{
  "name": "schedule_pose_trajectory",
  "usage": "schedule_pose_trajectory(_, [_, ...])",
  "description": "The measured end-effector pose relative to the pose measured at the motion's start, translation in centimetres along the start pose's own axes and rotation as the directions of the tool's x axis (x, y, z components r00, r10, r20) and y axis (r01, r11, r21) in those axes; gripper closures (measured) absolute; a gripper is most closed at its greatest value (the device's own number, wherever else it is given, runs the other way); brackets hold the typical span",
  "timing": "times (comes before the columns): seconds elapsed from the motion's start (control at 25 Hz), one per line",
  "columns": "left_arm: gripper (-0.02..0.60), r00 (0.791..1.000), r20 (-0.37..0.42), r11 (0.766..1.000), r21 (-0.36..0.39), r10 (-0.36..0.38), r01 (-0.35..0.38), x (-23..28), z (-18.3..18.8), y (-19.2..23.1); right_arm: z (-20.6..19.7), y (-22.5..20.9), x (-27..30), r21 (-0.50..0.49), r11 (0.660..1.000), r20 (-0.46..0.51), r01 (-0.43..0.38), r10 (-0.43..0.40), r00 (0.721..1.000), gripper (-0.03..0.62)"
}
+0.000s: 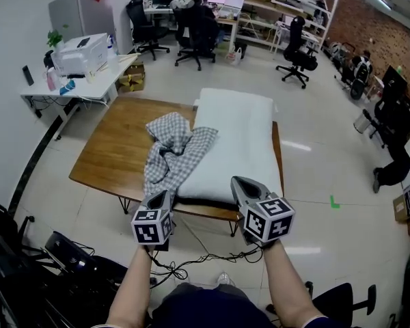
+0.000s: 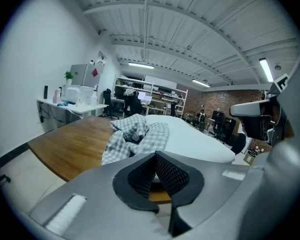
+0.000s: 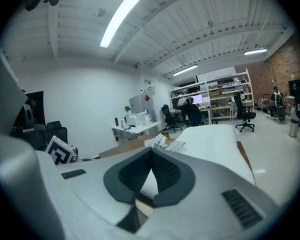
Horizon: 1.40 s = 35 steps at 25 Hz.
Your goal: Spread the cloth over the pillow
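Observation:
A long white pillow (image 1: pixel 234 142) lies on the right half of a wooden table (image 1: pixel 116 149). A grey-and-white checked cloth (image 1: pixel 169 149) sits crumpled against the pillow's left side, partly on the pillow and partly on the wood. Both grippers hover just off the table's near edge. My left gripper (image 1: pixel 164 198) is shut and empty in front of the cloth's near end. My right gripper (image 1: pixel 240 183) is shut and empty at the pillow's near end. In the left gripper view, the cloth (image 2: pixel 135 134) and pillow (image 2: pixel 195 139) lie beyond the shut jaws (image 2: pixel 155 158). In the right gripper view, the pillow (image 3: pixel 217 139) lies beyond the shut jaws (image 3: pixel 151 155).
A white desk (image 1: pixel 89 74) with a printer stands at the back left. Office chairs (image 1: pixel 191 36) and shelving stand behind the table. Black cables (image 1: pixel 191 260) lie on the floor near my feet. Dark chairs (image 1: pixel 27 265) crowd the lower left.

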<state>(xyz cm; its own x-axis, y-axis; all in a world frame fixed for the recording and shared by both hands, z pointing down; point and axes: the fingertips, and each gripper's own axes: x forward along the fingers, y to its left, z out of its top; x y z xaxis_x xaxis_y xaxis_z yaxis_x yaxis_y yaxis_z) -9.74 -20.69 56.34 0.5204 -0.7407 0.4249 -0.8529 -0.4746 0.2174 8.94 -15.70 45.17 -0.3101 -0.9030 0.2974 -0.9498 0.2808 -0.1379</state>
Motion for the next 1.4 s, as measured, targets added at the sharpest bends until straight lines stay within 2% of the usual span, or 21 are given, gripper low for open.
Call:
schedule_pose_trajectory(0.12, [0.572,0.998,-0.052,0.999,-0.014,0.04,-0.041,0.1,-2.9,1.2,-1.3,0.8,0.6,0.0,1.0,-0.03,-0.019,0.019,0.999,0.585])
schedule_pose_trajectory(0.36, [0.57,0.979,-0.134,0.988,0.02,0.155,-0.154,0.3,-8.1,3.7,-4.2,2.3,1.5,0.017,0.998,-0.087,-0.053,0.055,0.995,0.585])
schedule_pose_trajectory(0.4, [0.552,0.975,-0.153,0.987,0.019,0.16,-0.159,0.4,-9.1,3.9,-4.4,2.5,1.5,0.018,0.998,-0.092,-0.055,0.057,0.994,0.585])
schedule_pose_trajectory(0.48, [0.422,0.969,-0.194,0.988,0.002,0.153,-0.156,0.9,-10.8,4.2,-4.5,2.8,1.5,0.018,0.998,-0.099,-0.059,0.061,0.993,0.585])
schedule_pose_trajectory(0.68, [0.296,0.959,-0.256,0.988,-0.056,0.122,-0.141,2.2,-13.8,4.7,-5.7,3.0,1.1,0.024,0.998,-0.118,-0.06,0.062,0.991,0.585])
schedule_pose_trajectory(0.8, [0.27,0.956,-0.269,0.986,-0.089,0.116,-0.144,3.4,-14.5,5.5,-6.2,2.6,1.2,0.029,0.999,-0.128,-0.038,0.041,0.991,0.585])
schedule_pose_trajectory(0.96, [0.272,0.956,-0.268,0.983,-0.103,0.119,-0.152,5.0,-14.3,5.8,-6.8,1.9,1.0,0.038,0.999,-0.141,-0.006,0.011,0.99,0.585])
schedule_pose_trajectory(1.0, [0.272,0.955,-0.263,0.982,-0.092,0.136,-0.165,5.4,-14.1,5.9,-7.0,1.7,0.9,0.041,0.999,-0.144,0.003,0.003,0.99,0.585])
schedule_pose_trajectory(1.08, [0.323,0.948,-0.255,0.977,-0.052,0.189,-0.208,6.0,-13.7,6.3,-7.2,1.4,0.8,0.045,0.999,-0.147,0.02,-0.013,0.989,0.585])
schedule_pose_trajectory(1.24, [0.342,0.934,-0.255,0.967,0.014,0.249,-0.254,6.2,-13.3,6.2,-6.9,1.4,0.8,0.047,0.998,-0.137,0.036,-0.029,0.99,0.585])
schedule_pose_trajectory(1.28, [0.375,0.934,-0.249,0.966,0.028,0.257,-0.259,6.0,-13.1,6.3,-6.8,1.6,0.9,0.047,0.998,-0.134,0.036,-0.03,0.991,0.585])
schedule_pose_trajectory(1.36, [0.569,0.935,-0.236,0.964,0.049,0.266,-0.262,5.7,-12.7,6.3,-6.5,1.9,1.1,0.045,0.998,-0.129,0.034,-0.028,0.991,0.585])
schedule_pose_trajectory(1.4, [0.569,0.939,-0.228,0.966,0.048,0.257,-0.253,5.6,-12.5,6.3,-6.4,2.0,1.2,0.042,0.999,-0.126,0.032,-0.026,0.992,0.585])
